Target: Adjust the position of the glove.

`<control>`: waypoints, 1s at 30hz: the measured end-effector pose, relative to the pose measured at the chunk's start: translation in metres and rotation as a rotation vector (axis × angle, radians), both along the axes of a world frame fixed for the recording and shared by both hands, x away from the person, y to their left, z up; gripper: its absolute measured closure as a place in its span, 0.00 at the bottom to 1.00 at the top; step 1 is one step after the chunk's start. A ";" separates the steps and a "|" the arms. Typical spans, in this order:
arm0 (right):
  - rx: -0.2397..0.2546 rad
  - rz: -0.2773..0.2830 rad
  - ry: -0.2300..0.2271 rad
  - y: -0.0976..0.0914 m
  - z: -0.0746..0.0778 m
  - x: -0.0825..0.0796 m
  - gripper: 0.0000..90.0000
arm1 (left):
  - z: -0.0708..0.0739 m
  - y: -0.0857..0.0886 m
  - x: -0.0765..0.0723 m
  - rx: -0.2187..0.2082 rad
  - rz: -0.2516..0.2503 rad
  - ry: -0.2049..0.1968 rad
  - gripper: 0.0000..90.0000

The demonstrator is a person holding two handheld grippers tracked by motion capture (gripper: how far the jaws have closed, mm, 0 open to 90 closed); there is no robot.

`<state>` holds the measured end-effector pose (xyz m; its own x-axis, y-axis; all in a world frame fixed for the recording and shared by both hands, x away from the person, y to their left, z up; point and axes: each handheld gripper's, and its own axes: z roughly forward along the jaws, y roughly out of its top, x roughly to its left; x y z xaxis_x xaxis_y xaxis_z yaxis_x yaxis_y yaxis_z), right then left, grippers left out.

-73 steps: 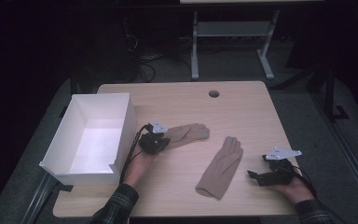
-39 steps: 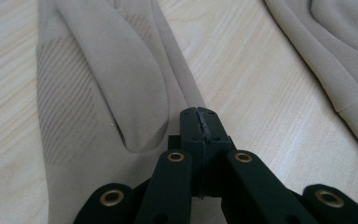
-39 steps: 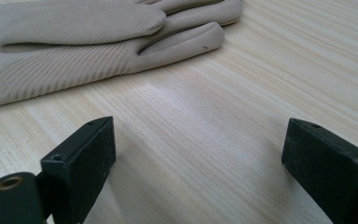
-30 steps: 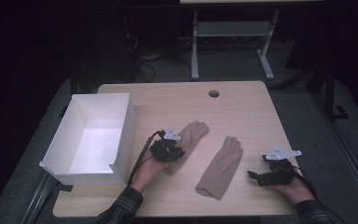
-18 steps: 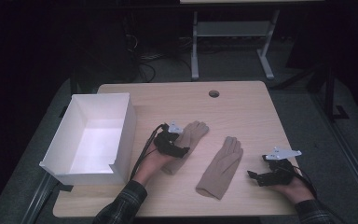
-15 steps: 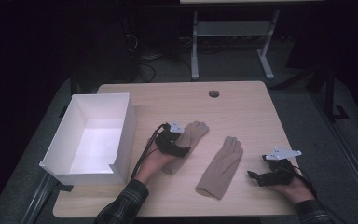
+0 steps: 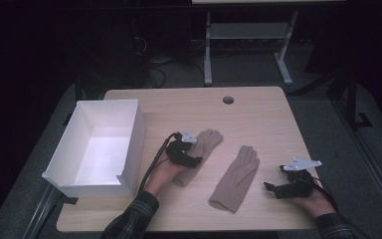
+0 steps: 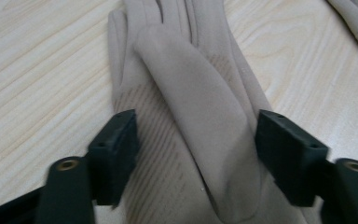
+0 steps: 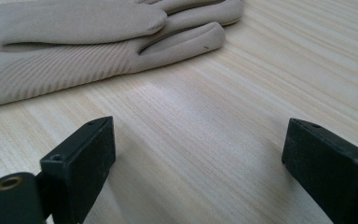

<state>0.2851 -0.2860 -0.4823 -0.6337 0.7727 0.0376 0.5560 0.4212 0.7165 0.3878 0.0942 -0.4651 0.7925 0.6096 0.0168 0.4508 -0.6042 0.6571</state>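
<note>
Left claw point(image 8: 196, 154): moved from beside the white box point(image 7: 97, 144) rightward onto the left glove point(image 8: 191, 107), now low over its cuff end. Jaws: lately shut further after opening wide; they straddle the glove, pads not pressing it.

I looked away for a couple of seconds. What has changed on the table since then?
The left gripper moved from beside the white box onto the left beige fabric glove; its jaws have just been opening and now straddle it, not pressing. The right gripper, the other beige glove and the box stayed put.
</note>
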 end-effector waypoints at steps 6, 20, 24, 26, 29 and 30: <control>0.000 0.000 0.000 0.000 0.000 0.000 0.10 | 0.002 0.001 -0.001 -0.002 -0.007 0.001 0.58; 0.000 0.000 0.000 0.000 0.000 0.000 0.10 | 0.006 -0.002 -0.005 -0.009 -0.012 0.020 0.84; 0.000 0.000 0.000 0.000 0.000 0.000 0.10 | 0.007 -0.004 -0.008 -0.049 -0.017 0.054 0.84; 0.001 -0.001 0.001 0.000 0.000 0.000 0.10 | 0.008 -0.008 -0.012 -0.071 -0.027 0.070 0.84; 0.000 0.000 0.000 0.000 0.000 0.000 0.10 | 0.010 -0.015 -0.018 -0.082 -0.050 0.086 0.84; 0.000 0.000 0.000 0.000 0.000 0.000 0.10 | 0.010 -0.019 -0.021 -0.074 -0.066 0.092 0.84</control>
